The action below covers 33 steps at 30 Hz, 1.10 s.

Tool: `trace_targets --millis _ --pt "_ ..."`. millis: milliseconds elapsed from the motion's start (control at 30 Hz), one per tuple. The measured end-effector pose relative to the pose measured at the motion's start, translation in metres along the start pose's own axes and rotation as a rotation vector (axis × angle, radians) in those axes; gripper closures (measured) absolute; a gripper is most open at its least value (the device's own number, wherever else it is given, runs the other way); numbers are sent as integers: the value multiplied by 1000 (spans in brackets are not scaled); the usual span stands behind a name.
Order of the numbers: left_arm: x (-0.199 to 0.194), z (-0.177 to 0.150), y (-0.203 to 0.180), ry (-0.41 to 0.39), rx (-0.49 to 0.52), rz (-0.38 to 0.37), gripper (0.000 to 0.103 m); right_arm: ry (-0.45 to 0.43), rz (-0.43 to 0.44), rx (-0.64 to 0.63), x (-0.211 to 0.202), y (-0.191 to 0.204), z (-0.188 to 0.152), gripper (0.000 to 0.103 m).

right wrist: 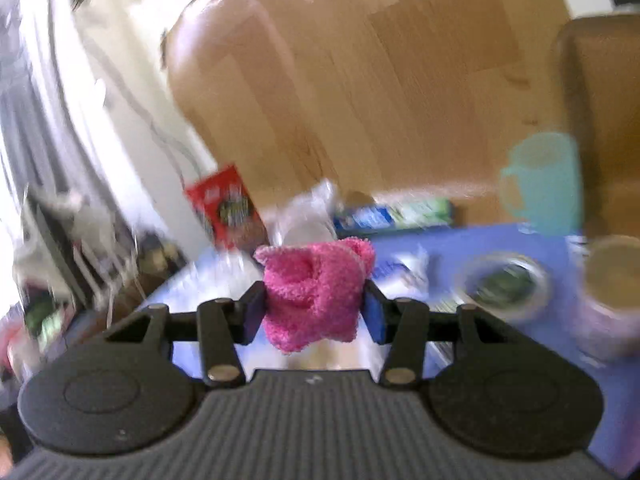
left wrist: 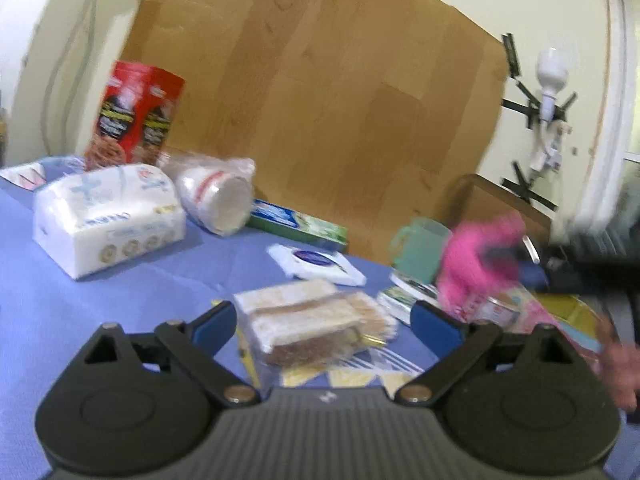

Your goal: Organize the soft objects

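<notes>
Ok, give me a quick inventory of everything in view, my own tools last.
Fuzzy sock bundle: one, pink, between the right jaws.
Wrapped sponge pack: one, beige and brown, between the open left jaws.
Tissue pack: one, white, table's far left.
Bagged paper plates: one stack, white, beside the tissues.
Box: one, red, behind the tissues.
Mug: one, mint green, far right.
Wipes packet: one, white, centre.
Tablecloth: one, blue.
Left gripper: open.
Right gripper: shut on the bundle.

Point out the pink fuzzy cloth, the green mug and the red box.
pink fuzzy cloth (right wrist: 316, 292): right wrist view, middle of the bundle.
green mug (left wrist: 420, 248): left wrist view, its side wall.
red box (left wrist: 136, 116): left wrist view, printed front face.
</notes>
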<state>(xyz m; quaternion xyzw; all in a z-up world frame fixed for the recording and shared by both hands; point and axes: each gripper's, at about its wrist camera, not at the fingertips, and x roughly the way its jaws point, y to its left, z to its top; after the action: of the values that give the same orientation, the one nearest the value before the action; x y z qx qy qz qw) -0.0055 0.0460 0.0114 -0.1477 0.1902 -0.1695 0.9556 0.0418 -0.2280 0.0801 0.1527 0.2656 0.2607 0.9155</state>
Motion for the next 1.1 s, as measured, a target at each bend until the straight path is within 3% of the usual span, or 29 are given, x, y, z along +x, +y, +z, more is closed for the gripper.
trace_targets --millis 67,133,233,333,633,767,800,1100 --pt "3 1 -6 42 -21 -68 9 59 -42 -86 -19 1 -28 49" --pt "12 0 -20 112 -61 -192 12 123 -109 -160 -27 4 -55 49" --pt "28 -4 -54 209 -26 -290 20 149 -133 -142 -31 0 -81 44" --pt "38 -9 -75 292 -16 -351 21 129 -173 -109 -30 -4 -95 31" --pt "63 -24 -106 405 27 -347 23 97 -217 -201 -28 3 -106 26" --pt "79 -27 -111 451 4 -346 38 81 -264 -251 -29 3 -109 26" --pt "81 -29 -112 459 3 -345 43 75 -277 -252 -29 2 -108 26" --pt "82 -36 -134 463 95 -341 44 44 -260 -165 -35 -16 -106 31"
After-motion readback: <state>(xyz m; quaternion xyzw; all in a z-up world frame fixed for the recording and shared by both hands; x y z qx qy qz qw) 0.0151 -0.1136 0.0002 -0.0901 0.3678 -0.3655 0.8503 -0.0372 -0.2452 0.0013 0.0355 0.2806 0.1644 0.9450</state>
